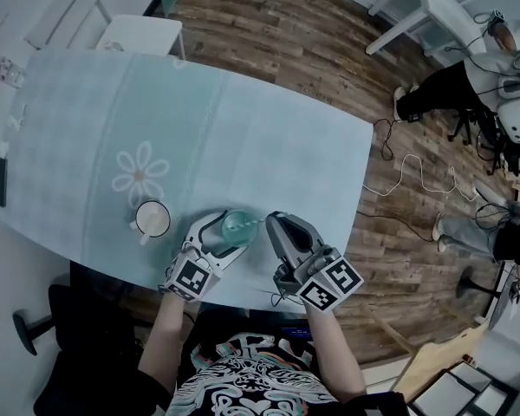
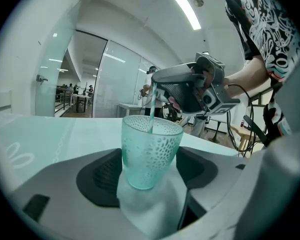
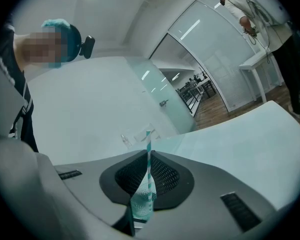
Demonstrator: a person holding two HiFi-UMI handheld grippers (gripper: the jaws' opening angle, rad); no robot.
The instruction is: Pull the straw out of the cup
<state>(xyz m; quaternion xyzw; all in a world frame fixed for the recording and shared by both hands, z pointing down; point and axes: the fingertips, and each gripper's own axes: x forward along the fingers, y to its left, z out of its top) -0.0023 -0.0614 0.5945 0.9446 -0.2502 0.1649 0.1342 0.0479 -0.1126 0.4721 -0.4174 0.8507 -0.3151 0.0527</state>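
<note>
table (image 1: 269, 137): one, pale blue-green, one daisy printed on it
left hand-held gripper (image 1: 230, 232): first of two, jaws pressed against both sides of the cup (image 2: 149, 151)
right hand-held gripper (image 1: 272, 221): second of two, jaws pinched together on the straw (image 3: 149, 156) above the cup's rim
mug (image 1: 152, 219): one, white, on the table just left of the left hand-held gripper
cup: one, teal dimpled glass, upright on the table near its front edge
straw: one, teal-and-white striped, upright, lower end inside the cup
</note>
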